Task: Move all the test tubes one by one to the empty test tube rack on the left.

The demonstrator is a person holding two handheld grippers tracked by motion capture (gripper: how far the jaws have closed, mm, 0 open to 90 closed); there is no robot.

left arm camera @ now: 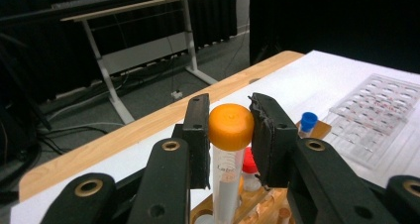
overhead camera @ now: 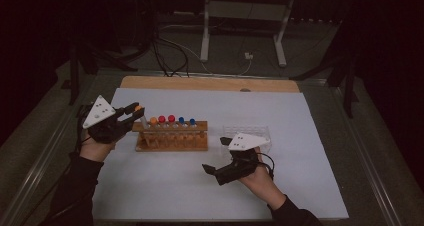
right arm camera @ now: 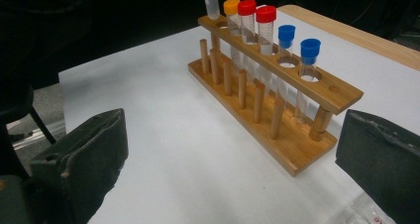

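A wooden test-tube rack stands left of centre on the white table sheet. It holds an orange-capped tube, two red-capped tubes and two blue-capped tubes. My left gripper hovers over the rack's left end, shut on the orange cap of another tube. That tube hangs upright, its lower tip right at the rack's end hole. My right gripper lies low in front of the rack, open, with bare table between its pads.
A clear plastic tube tray sits just right of the rack, behind my right hand. The table's wooden far edge runs across the back. Cables and a white desk frame stand on the floor beyond.
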